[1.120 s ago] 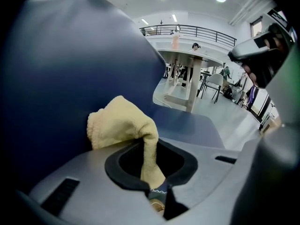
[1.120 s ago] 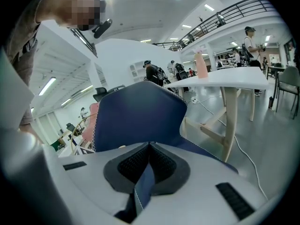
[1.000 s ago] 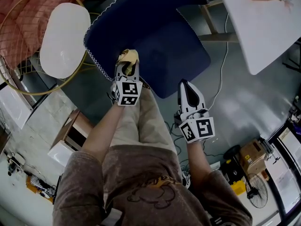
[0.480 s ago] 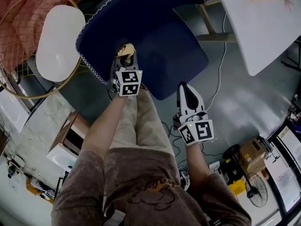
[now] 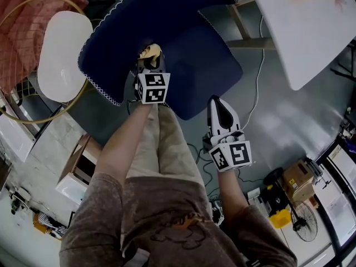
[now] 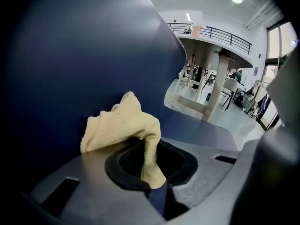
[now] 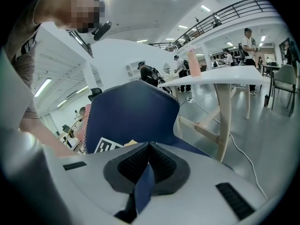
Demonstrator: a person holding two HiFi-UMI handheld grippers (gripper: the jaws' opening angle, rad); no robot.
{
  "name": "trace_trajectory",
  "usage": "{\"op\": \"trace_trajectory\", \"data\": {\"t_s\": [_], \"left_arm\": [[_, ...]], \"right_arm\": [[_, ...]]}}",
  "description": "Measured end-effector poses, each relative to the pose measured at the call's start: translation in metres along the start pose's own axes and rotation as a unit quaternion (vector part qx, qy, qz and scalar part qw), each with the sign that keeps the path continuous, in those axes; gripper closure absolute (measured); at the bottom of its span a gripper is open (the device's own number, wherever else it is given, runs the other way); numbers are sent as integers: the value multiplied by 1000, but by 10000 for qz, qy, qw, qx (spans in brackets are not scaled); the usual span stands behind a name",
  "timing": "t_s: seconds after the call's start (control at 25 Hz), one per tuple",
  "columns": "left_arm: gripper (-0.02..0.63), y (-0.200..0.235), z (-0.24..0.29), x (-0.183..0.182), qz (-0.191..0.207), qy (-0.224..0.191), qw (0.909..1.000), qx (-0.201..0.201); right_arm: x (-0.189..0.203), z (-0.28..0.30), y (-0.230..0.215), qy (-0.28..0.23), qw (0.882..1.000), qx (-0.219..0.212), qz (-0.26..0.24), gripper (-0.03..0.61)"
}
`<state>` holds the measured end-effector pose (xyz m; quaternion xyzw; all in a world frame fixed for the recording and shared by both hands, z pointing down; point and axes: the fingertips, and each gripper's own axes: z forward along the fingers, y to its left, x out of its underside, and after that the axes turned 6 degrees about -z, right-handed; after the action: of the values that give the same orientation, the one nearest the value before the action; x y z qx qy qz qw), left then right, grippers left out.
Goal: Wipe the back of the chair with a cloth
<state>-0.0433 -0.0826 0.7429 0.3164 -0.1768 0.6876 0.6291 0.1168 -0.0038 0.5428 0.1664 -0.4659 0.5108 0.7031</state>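
Observation:
The navy chair shows its back (image 5: 139, 21) and seat (image 5: 211, 65) in the head view. A yellow cloth (image 5: 149, 51) is pressed against the inner face of the back, with my left gripper (image 5: 149, 60) shut on it. In the left gripper view the cloth (image 6: 123, 123) bunches up between the jaws, touching the blue chair back (image 6: 70, 55). My right gripper (image 5: 220, 101) hangs shut and empty just off the seat's front edge, to the right of the left one. The right gripper view looks over its closed jaws (image 7: 149, 148) at the chair (image 7: 131, 114).
A white table (image 5: 311, 32) stands at the upper right, with wooden legs beside the chair. To the left are a white oval seat (image 5: 61, 54) in a gold hoop frame and a pink cushion (image 5: 22, 32). A cable (image 5: 257, 88) runs over the floor. Boxes and a fan (image 5: 303, 227) sit lower right.
My left gripper has slid farther up the chair back with the cloth in it. The right gripper has hardly moved.

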Motion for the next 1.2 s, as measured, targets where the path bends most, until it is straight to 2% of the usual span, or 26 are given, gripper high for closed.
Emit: {"op": "trace_trajectory", "data": {"t_s": [0.4, 0.68, 0.96, 1.2], "left_arm": [[561, -33, 36, -30, 137, 57, 9988, 473], [561, -50, 62, -51, -97, 137, 9981, 597], [561, -83, 90, -84, 435, 1, 9939, 1010], [561, -106, 110, -102, 655, 63, 9907, 1189]], "right_arm": [[1, 4, -6, 19, 9999, 39, 120, 552], [-2, 10, -14, 6, 9998, 95, 189, 552], [-6, 12, -28, -64, 9994, 180, 282, 552], [-10, 9, -38, -125, 9990, 287, 324, 552]]}}
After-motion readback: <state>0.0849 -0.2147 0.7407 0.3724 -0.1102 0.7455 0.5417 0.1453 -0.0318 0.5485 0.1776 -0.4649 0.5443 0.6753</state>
